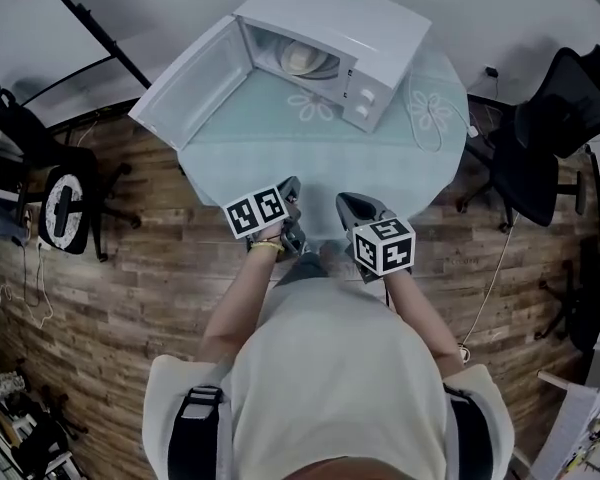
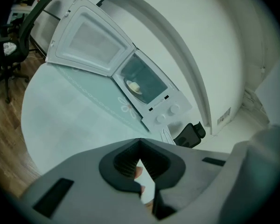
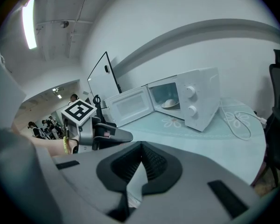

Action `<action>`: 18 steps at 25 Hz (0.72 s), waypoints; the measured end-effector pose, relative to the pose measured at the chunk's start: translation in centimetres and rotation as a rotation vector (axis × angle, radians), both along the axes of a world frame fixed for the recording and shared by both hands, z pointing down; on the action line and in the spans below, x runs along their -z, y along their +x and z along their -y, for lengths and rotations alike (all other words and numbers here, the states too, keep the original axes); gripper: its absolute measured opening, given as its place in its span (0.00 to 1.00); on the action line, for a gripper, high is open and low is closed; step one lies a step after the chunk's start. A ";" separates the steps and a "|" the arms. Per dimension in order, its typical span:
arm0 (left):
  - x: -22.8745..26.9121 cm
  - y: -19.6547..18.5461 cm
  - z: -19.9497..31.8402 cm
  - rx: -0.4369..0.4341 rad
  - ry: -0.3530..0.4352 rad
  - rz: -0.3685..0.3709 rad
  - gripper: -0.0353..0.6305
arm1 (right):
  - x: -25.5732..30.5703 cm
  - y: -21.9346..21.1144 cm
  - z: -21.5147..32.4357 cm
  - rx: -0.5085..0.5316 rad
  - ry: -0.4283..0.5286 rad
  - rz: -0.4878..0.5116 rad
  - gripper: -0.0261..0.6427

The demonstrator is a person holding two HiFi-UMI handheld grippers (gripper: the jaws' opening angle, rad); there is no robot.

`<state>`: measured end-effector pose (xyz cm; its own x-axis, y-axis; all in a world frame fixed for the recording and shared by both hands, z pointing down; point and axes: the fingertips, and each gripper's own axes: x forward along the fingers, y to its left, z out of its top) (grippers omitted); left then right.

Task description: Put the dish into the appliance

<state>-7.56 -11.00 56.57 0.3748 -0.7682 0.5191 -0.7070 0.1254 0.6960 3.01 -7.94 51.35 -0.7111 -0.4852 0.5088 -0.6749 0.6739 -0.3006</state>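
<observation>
The white microwave [image 1: 365, 38] stands at the far side of the round table, its door [image 1: 192, 86] swung wide open to the left. A pale dish [image 1: 305, 58] sits inside the cavity; it also shows in the left gripper view as the dish [image 2: 134, 86] and in the right gripper view as the dish [image 3: 170, 103]. My left gripper [image 1: 290, 196] and right gripper [image 1: 352, 206] hover side by side at the table's near edge, far from the microwave. Both are shut with nothing between their jaws. The left gripper [image 3: 113, 137] also shows in the right gripper view.
A pale green cloth covers the table [image 1: 280, 158]. A white cable [image 1: 432, 118] loops on it right of the microwave. A black office chair [image 1: 550, 133] stands at the right and another chair [image 1: 65, 203] at the left on the wooden floor.
</observation>
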 end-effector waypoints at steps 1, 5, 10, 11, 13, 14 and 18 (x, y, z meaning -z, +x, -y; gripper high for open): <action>0.1 0.3 -0.9 -0.003 0.001 0.014 0.07 | 0.1 0.1 -0.5 0.002 0.001 0.002 0.05; 0.2 1.6 -4.8 -0.031 0.000 0.086 0.07 | 0.2 0.7 -2.8 0.006 0.003 0.009 0.05; -0.1 3.6 -9.1 -0.079 -0.012 0.146 0.07 | 0.1 1.6 -5.8 0.010 -0.002 0.022 0.05; -0.3 3.9 -9.9 -0.086 -0.016 0.149 0.07 | 0.1 1.7 -6.4 0.011 -0.004 0.024 0.05; -0.7 4.5 -11.3 -0.099 -0.025 0.155 0.07 | -0.1 1.9 -7.6 0.011 -0.008 0.026 0.05; -0.8 4.7 -12.0 -0.105 -0.029 0.157 0.07 | -0.2 2.0 -8.2 0.012 -0.010 0.026 0.05; -1.3 5.7 -14.1 -0.117 -0.041 0.155 0.07 | -0.5 2.5 -10.0 0.011 -0.018 0.029 0.05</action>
